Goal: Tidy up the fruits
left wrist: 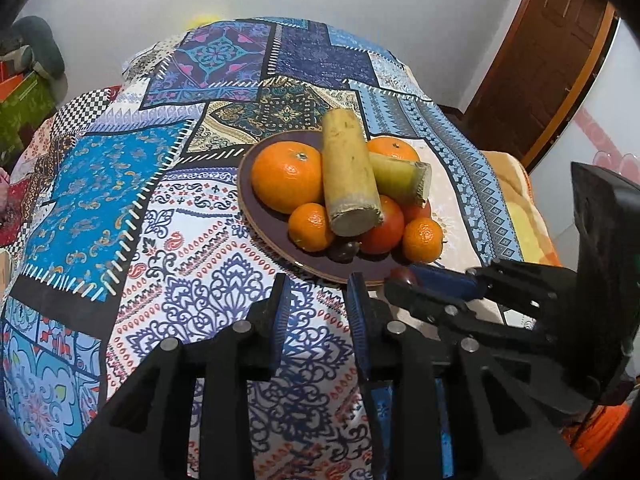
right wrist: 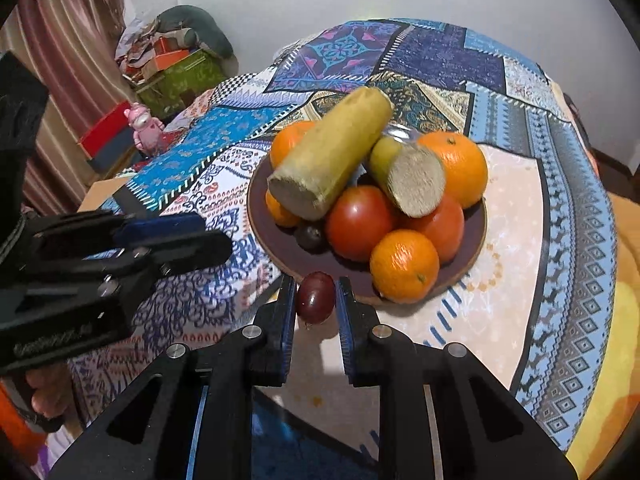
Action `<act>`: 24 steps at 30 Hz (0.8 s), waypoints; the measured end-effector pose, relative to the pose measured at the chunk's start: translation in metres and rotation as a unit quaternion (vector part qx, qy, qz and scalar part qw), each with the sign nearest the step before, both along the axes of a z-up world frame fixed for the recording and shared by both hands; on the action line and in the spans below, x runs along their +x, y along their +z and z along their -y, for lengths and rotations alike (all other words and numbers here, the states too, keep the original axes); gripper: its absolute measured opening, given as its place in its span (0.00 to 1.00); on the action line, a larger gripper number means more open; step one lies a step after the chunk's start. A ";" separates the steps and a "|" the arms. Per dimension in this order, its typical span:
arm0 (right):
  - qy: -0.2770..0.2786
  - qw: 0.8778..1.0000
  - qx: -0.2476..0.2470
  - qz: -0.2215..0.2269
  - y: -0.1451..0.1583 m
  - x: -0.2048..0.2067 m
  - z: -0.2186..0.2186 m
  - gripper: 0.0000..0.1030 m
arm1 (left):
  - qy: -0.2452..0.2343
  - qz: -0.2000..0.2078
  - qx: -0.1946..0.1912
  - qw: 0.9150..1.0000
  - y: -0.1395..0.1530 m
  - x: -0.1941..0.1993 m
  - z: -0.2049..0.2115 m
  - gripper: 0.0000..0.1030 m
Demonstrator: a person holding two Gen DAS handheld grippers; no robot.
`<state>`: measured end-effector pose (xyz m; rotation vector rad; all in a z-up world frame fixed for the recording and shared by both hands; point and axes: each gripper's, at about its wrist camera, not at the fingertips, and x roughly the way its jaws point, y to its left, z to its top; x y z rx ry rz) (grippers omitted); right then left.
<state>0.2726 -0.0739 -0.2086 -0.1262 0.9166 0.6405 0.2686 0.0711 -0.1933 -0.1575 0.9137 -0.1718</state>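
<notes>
Carrying the small dark red fruit point(right wrist: 315, 297), pinched between the right gripper point(right wrist: 316, 300)'s nearly closed jaws at the plate point(right wrist: 478, 236)'s near rim, calls for a gentle squeeze, while the left gripper point(left wrist: 318, 312)'s jaws wait part-open and empty.

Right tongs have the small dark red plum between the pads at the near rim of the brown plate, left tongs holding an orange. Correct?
Not quite. The left tongs hold nothing; the left wrist view shows them open over the patterned cloth. The rest stands: right tongs bracket the small dark red plum at the brown plate rim.
</notes>
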 end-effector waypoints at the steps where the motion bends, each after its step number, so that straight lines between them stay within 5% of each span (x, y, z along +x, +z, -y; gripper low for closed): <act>1: -0.001 1.000 -0.002 0.000 0.000 0.002 -0.003 0.18 | 0.001 0.001 -0.003 1.000 0.000 -0.001 -0.002 0.28; 15: -0.015 1.000 -0.018 0.001 0.000 0.004 -0.009 0.24 | 0.001 0.019 -0.021 1.000 0.006 -0.015 -0.009 0.28; 24: -0.016 0.998 0.030 0.055 0.058 -0.037 0.019 0.25 | 0.016 0.084 -0.013 0.996 0.059 -0.053 -0.001 0.28</act>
